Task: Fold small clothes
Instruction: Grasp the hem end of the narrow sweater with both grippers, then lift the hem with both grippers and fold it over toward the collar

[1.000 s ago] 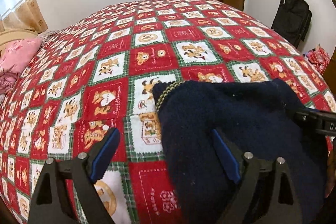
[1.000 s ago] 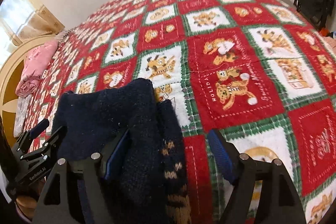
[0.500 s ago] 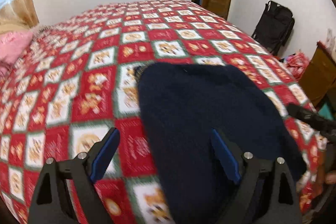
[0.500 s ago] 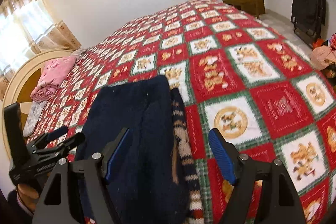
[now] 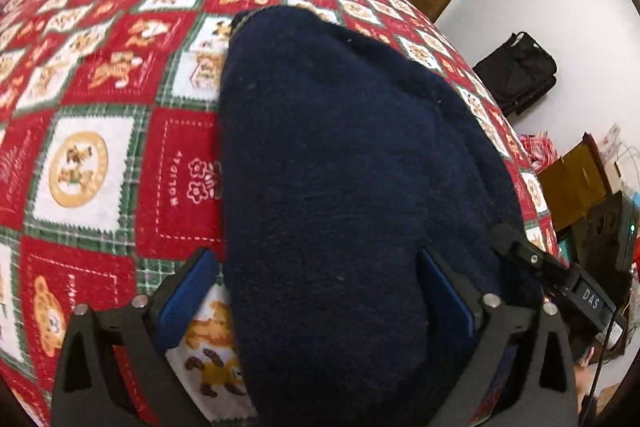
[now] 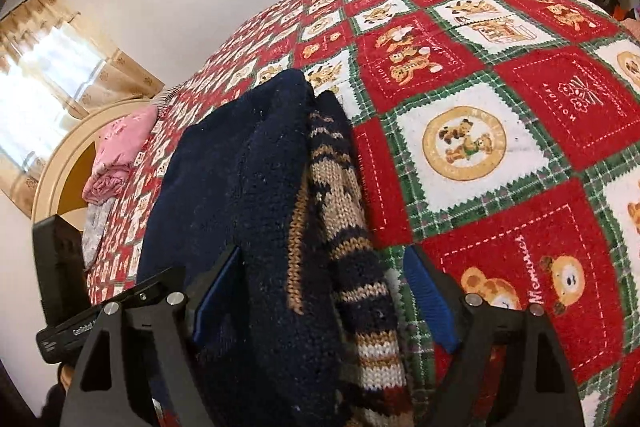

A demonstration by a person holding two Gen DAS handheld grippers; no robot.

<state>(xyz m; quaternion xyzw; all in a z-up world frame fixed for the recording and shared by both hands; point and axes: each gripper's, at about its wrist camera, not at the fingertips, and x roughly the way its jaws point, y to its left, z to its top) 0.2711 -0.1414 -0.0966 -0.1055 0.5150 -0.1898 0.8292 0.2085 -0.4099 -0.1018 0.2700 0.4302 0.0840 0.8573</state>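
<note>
**Both tongs wide, sweater lying between the fingers**

Our left gripper: fingers spread wide, blue pads apart, nothing pinched. Left pad sits over bare quilt, right pad over the knit, so the garment's left edge runs between the fingers.

Our right gripper: likewise released, fingers well apart. They straddle the garment's right edge, where the patterned layer shows.

The thick navy-blue knitted sweater with tan-and-cream patterned bands lies on the red, green and white patchwork teddy-bear quilt, near the bed edge closest to us. Plain navy layer is on top; the patterned side peeks out from under along the right, so it reads as folded over already. Far end narrows to a rounded tip.

Our read: one tong per side edge at the near end, ready to take both edges together and carry the near part toward the far tip. Whether either pad touches the fabric, we cannot tell.

Risks: knit is bulky and layered, so a shallow grab may take only the top layer.

Off-task: pink folded cloth pile by the rounded wooden headboard, well apart from the work.
</note>
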